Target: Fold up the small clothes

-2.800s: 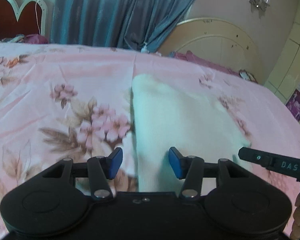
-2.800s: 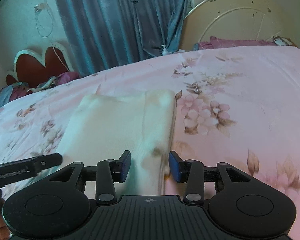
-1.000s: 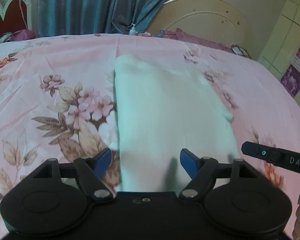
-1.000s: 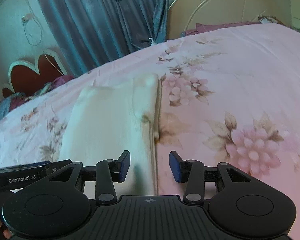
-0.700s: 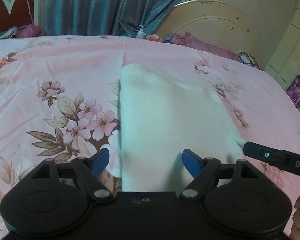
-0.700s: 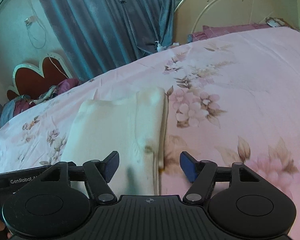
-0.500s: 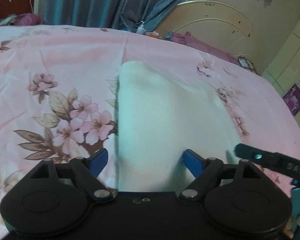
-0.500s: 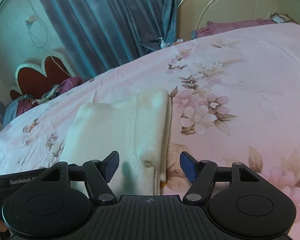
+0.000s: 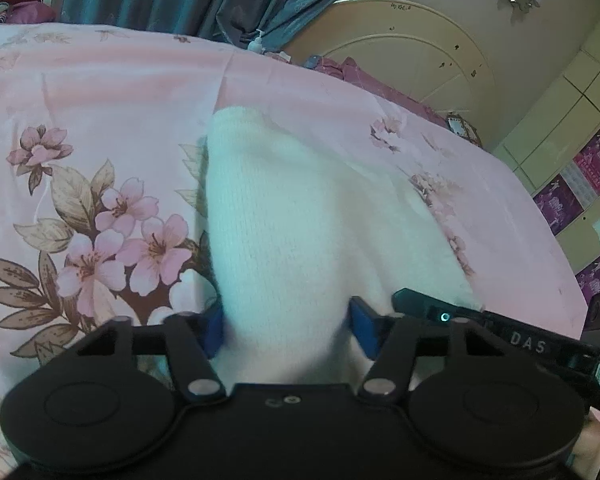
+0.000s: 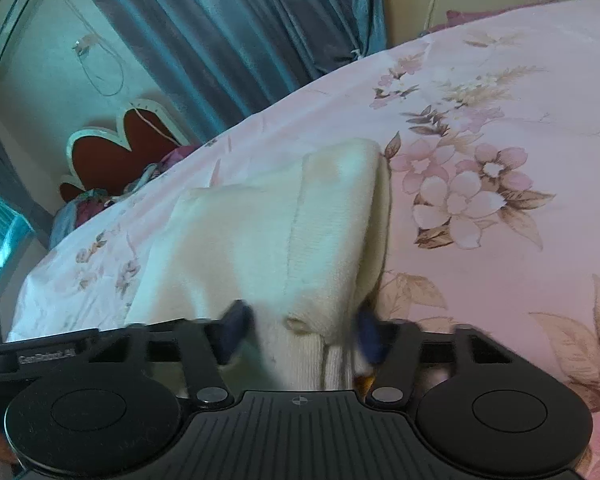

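Left wrist view: left tongs (image 9: 286, 330) low over near end of cream knit garment (image 9: 300, 216), blue pads (image 9: 214, 330) at either side of a raised bunch of the knit, jaws closing with cloth between them; firm pinch not certain. Garment folded lengthwise, lying on pink floral bedsheet (image 9: 100, 92), far end rounded, near end lifted slightly off the bed. Body of right tongs (image 9: 500, 332), black, lettered, entering from the right just beside the garment's near corner.

Right wrist view: right tongs (image 10: 300, 334) at the garment's (image 10: 260, 240) near right corner, pads (image 10: 234, 330) blurred, jaws closing, layered knit edge between them, cloth pulled up into a ridge toward the camera. Small button-like spot (image 10: 298, 325) on the knit close to the pads. Bedsheet (image 10: 500, 120) open to the right of the garment.

Background, both views: teal curtain (image 10: 220, 32), cream arched headboard (image 9: 400, 40), red heart-shaped headboard (image 10: 128, 148), wall air conditioner (image 10: 8, 20)
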The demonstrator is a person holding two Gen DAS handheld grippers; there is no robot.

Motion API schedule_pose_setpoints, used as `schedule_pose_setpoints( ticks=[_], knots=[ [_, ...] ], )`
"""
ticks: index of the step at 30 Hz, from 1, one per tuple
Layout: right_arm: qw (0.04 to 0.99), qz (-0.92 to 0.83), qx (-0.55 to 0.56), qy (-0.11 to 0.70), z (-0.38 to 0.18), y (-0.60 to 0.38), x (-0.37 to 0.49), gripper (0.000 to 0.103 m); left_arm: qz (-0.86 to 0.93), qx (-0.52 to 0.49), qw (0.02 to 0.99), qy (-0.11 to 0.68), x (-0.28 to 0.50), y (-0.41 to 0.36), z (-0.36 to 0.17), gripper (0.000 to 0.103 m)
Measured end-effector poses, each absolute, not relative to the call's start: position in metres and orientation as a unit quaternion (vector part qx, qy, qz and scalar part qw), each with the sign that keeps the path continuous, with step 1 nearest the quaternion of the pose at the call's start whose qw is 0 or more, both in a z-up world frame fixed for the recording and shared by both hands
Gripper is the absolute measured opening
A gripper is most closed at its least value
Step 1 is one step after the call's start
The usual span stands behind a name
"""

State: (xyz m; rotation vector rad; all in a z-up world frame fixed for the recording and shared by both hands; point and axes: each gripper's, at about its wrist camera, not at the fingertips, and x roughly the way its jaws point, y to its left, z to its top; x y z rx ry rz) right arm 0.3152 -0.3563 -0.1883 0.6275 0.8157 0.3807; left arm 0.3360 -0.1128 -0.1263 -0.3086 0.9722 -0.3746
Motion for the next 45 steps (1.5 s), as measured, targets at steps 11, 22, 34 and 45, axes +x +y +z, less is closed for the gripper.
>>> schedule_pose_setpoints(
  ticks=[11, 22, 34, 45],
  knots=[
    [0.861, 0.178, 0.299, 0.372, -0.165, -0.349, 0.309, 0.03, -0.181, -0.09, 0.877, 0.436, 0.327, -0.129, -0.105, 0.037],
    [0.864, 0.193, 0.311, 0.345, -0.129, -0.324, 0.294, 0.03, -0.185, -0.08, 0.891, 0.407, 0.303, -0.101, -0.068, 0.036],
    [0.873, 0.198, 0.301, 0.33, -0.088, -0.213, 0.271, 0.03, -0.188, -0.084, 0.898, 0.388, 0.279, 0.007, -0.041, 0.036],
    [0.866, 0.213, 0.307, 0.332, -0.076, -0.074, 0.279, 0.03, -0.169, -0.09, 0.902, 0.387, 0.281, 0.138, -0.039, 0.036]
  ],
)
